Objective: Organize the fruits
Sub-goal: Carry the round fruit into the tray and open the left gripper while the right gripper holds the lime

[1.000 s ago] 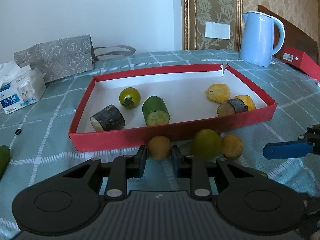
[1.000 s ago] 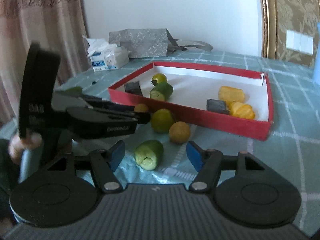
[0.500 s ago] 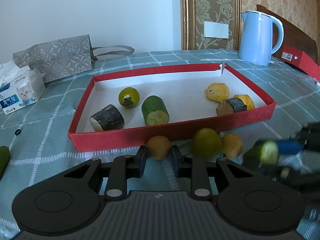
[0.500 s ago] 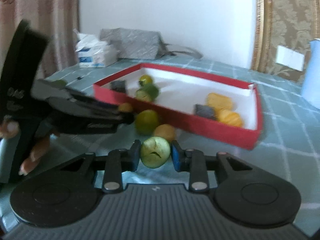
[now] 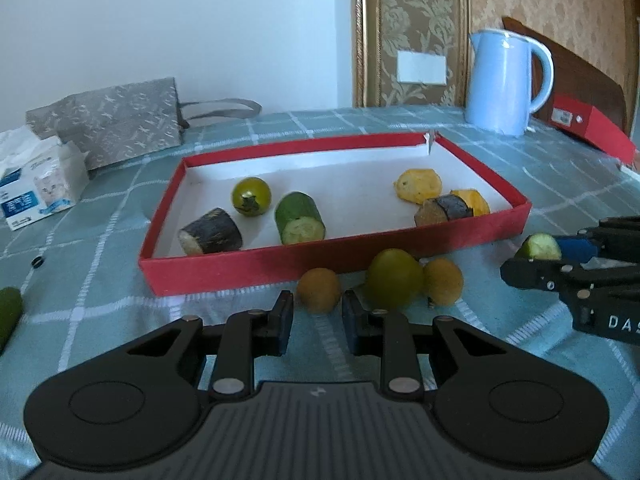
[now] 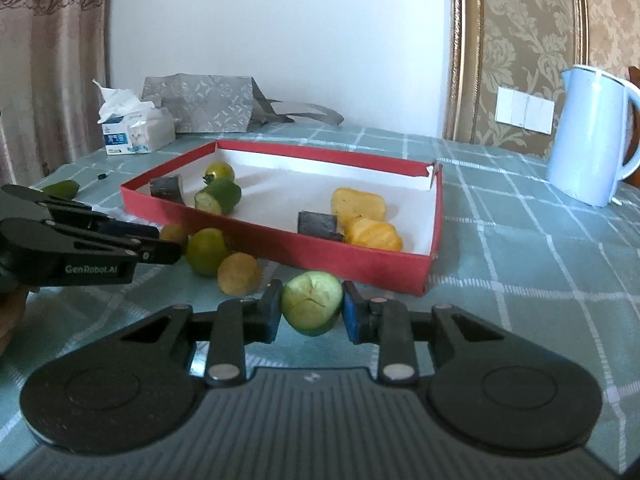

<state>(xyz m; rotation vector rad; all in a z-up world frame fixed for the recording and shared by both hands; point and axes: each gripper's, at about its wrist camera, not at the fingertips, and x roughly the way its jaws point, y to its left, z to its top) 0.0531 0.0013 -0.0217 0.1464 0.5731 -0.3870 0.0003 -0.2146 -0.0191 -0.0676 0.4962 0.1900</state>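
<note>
The right wrist view showed the right tool (image 6: 312, 307) clamped on a cucumber piece (image 6: 312, 307), its two blue-padded fingers (image 6: 271, 312) pressing the sides. The piece was a short pale-green stub with darker skin at its lower edge, and its cut face, lightly creased, was turned toward the camera. It was held just above the checked green cloth of the counter (image 6: 520, 264), just in front of the near wall of the red tray (image 6: 360, 264).

Inside the white-lined tray lay a green tomato (image 6: 219, 169), a dark-skinned chunk (image 6: 166, 188) and a second cucumber piece (image 6: 219, 197) at the left end, and two yellow pieces (image 6: 359, 204) with another dark chunk (image 6: 319, 225) toward the right. Outside the tray, against its near wall, sat a round green fruit (image 6: 207, 251) and two small yellow-orange fruits (image 6: 239, 273), close together.

In the left wrist view the left tool (image 5: 317, 320) had its jaws drawn near together, with nothing between them; one small yellow-orange fruit (image 5: 319, 290) lay just beyond its tips. The right tool entered from the right edge with the cucumber stub (image 5: 539, 246) in its grip.

A pale blue kettle (image 6: 592, 136) stood far right, and a tissue pack (image 6: 136, 132) and a grey patterned bag (image 6: 200, 102) stood at the far left.
</note>
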